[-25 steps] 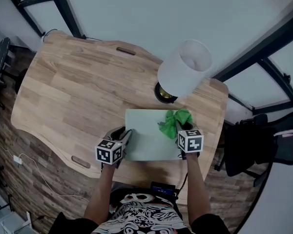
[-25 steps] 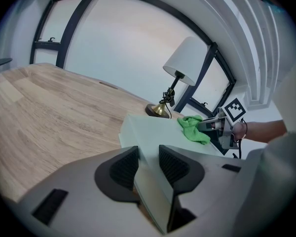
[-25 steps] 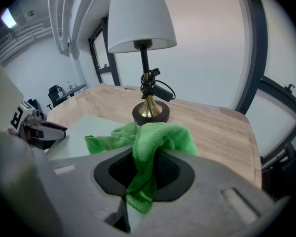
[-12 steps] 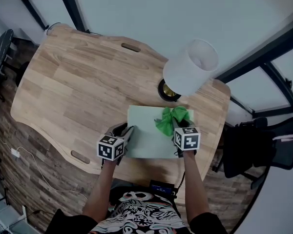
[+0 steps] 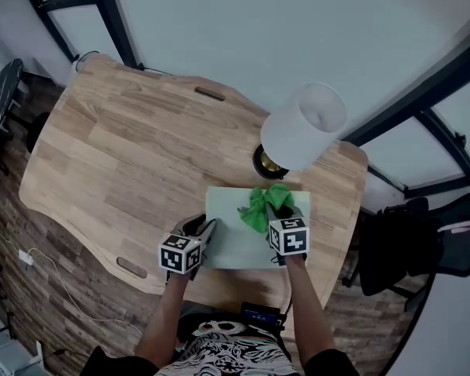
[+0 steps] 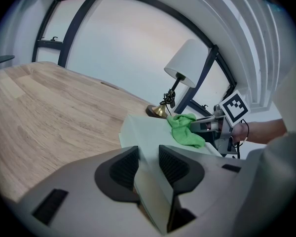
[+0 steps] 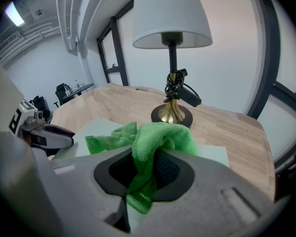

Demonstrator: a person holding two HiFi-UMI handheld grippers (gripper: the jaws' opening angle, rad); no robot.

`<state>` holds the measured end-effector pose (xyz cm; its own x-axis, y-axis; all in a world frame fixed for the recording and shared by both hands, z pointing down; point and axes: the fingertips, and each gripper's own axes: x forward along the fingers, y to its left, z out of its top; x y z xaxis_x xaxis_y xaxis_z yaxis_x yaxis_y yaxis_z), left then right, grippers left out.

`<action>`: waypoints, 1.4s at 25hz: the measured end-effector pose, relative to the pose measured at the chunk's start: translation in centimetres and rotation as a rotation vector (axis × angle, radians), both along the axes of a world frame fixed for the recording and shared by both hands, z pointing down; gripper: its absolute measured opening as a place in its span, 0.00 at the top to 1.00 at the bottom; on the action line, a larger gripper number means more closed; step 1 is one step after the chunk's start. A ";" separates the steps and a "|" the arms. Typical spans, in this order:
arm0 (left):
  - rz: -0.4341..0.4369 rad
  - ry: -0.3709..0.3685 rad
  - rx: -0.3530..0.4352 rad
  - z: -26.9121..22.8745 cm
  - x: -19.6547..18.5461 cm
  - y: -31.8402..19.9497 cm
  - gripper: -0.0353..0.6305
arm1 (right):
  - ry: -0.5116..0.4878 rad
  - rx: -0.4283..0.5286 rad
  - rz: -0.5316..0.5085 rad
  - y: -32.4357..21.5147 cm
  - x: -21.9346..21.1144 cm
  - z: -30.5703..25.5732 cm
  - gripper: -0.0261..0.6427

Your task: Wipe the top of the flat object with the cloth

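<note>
Right gripper (image 7: 150,169): jaws closed on the bunched green cloth (image 7: 158,137), which spills ahead of them and rests on top of the pale flat board (image 5: 235,241). Left gripper (image 6: 148,164): jaws pinch the board's near left edge, and the board runs ahead and to its right. The board lies on the wooden table (image 5: 125,155). A lamp (image 5: 301,128) stands just beyond the right gripper, past the board's far edge.
</note>
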<state>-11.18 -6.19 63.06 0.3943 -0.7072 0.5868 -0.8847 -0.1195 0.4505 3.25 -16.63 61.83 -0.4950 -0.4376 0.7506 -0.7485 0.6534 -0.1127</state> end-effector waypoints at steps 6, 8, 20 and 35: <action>0.004 0.007 0.001 -0.1 0.0 0.0 0.75 | 0.003 0.004 -0.044 0.6 -2.4 -0.1 0.86; 0.005 0.009 0.000 -0.1 0.0 0.0 0.75 | 0.002 0.005 -0.063 0.7 -3.4 -0.1 0.86; 0.005 0.033 0.002 0.0 0.1 0.1 0.75 | -0.006 0.015 -0.149 1.7 -7.3 -0.1 0.86; 0.002 0.044 0.011 0.0 -0.2 0.1 0.75 | -0.012 0.021 -0.223 4.3 -9.7 -0.3 0.86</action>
<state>-11.41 -6.14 63.03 0.4211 -0.7128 0.5610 -0.8637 -0.1262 0.4879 -6.45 -12.36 61.53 -0.5903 -0.3316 0.7359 -0.5836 0.8052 -0.1052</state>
